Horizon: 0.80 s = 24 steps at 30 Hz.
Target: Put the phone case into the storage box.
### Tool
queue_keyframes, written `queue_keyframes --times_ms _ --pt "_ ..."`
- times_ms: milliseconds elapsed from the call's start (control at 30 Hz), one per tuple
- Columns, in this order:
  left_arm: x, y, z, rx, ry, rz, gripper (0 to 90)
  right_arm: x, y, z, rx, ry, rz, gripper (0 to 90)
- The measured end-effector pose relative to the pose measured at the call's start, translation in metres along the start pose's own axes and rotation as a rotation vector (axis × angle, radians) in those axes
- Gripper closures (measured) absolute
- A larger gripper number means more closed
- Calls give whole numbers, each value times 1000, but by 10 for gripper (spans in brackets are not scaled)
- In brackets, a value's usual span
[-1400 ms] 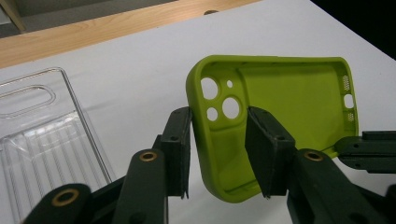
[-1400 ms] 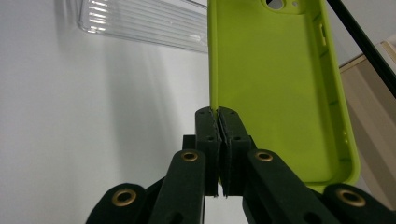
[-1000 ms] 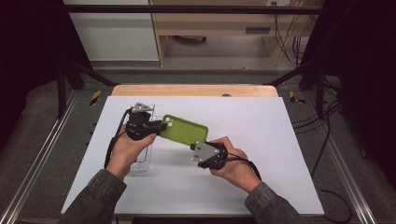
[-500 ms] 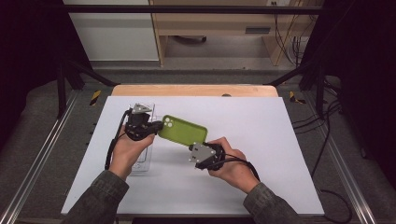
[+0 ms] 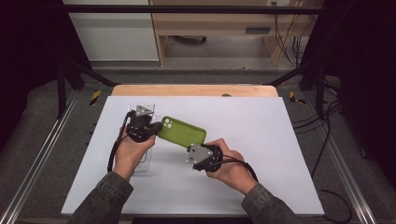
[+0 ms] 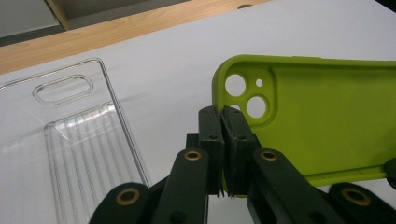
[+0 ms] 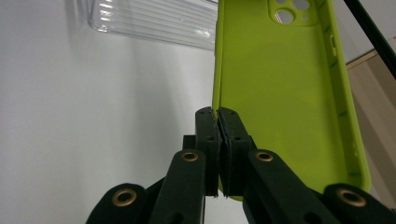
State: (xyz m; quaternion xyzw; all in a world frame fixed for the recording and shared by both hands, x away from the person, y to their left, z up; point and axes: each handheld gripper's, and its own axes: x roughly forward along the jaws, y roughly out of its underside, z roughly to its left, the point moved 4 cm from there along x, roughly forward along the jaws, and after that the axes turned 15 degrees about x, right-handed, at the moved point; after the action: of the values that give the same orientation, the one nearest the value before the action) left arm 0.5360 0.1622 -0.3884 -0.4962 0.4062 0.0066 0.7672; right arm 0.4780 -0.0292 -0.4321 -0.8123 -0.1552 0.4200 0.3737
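A lime-green phone case [image 5: 183, 133] hangs just above the white table, open side up, held at both ends. My left gripper [image 5: 157, 127] is shut on the case's rim beside the camera cut-outs [image 6: 245, 95]. Its jaws have just been closing onto that rim, and in the left gripper view the left gripper [image 6: 223, 114] pinches the edge of the case [image 6: 327, 121]. My right gripper [image 5: 195, 149] is shut on the opposite short end. In the right gripper view the right gripper [image 7: 216, 114] grips the rim of the case [image 7: 280, 93].
A clear plastic tray [image 5: 145, 111] lies on the white sheet [image 5: 271, 140] under and behind the left hand, and it appears as the clear tray [image 6: 79, 140] and the clear tray [image 7: 149, 23] in the gripper views. A wooden strip [image 5: 196, 90] borders the far edge.
The left gripper's jaws have closed onto the case's camera end. Both hands and the case stay where they were.
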Motion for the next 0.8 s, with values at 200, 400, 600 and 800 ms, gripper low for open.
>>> queue_keyframes --times_ms 200,400,600,800 --pt "-1 0 -1 -2 -12 -6 869 1 0 -1 18 -6 4 877" --pt "0 0 -2 5 -21 -2 870 3 1 -2 30 -24 17 869" --pt "1 -1 -5 18 -30 1 870 4 1 0 48 -51 25 812" --pt "2 -1 -4 26 -36 6 871 1 -1 -2 114 -52 11 642"
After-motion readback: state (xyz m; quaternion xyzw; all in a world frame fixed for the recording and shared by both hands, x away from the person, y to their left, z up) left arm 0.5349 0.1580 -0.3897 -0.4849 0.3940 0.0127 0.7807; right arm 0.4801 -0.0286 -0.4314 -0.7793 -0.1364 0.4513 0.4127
